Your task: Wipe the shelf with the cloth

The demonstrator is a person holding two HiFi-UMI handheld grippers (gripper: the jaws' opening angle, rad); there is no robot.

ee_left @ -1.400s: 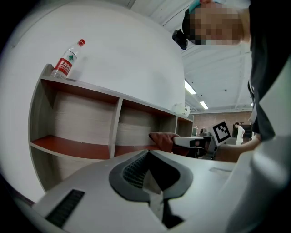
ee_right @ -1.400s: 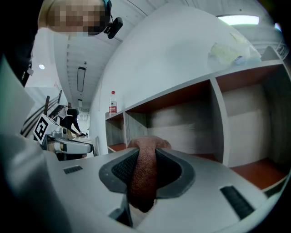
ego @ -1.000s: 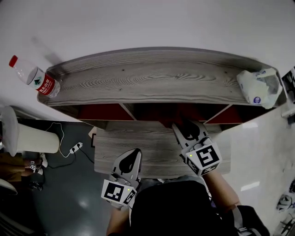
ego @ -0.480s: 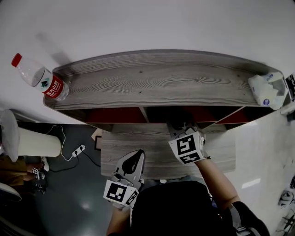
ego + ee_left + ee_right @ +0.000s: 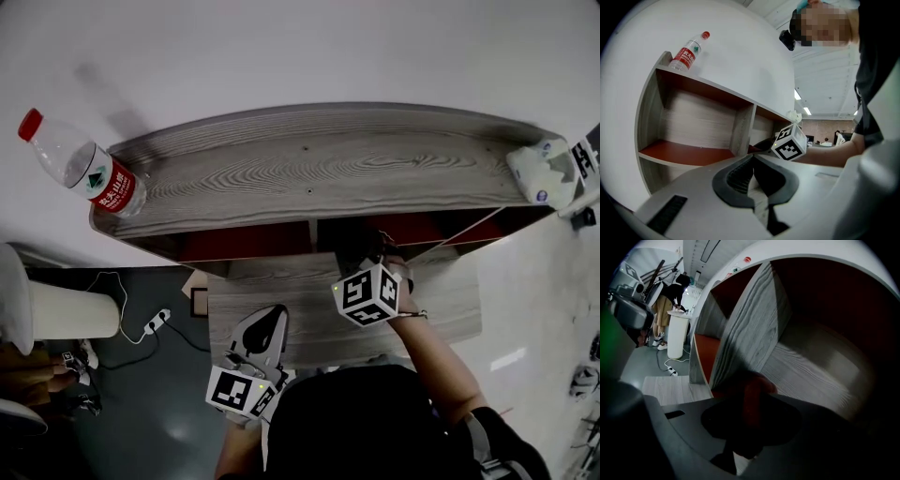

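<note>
The wooden shelf (image 5: 319, 169) has a grey grain top and red-lined compartments underneath. My right gripper (image 5: 364, 255) reaches into the middle compartment; its tips are lost in shadow there and only its marker cube (image 5: 367, 292) shows well. In the right gripper view the jaws (image 5: 750, 397) are shut on a dark reddish cloth (image 5: 758, 384) that bulges past them, close to the upright divider (image 5: 750, 319). My left gripper (image 5: 266, 326) hangs low in front of the shelf, shut and holding nothing (image 5: 752, 161).
A water bottle (image 5: 84, 164) with a red label stands on the shelf top's left end, a white plastic bag (image 5: 544, 169) on its right end. A lower wooden board (image 5: 281, 300) juts out below. On the floor at left are a white pedestal (image 5: 56, 309) and a power strip (image 5: 155, 302).
My right gripper has pushed forward and a little left, from over the lower board into the middle compartment. The left gripper has hardly moved.
</note>
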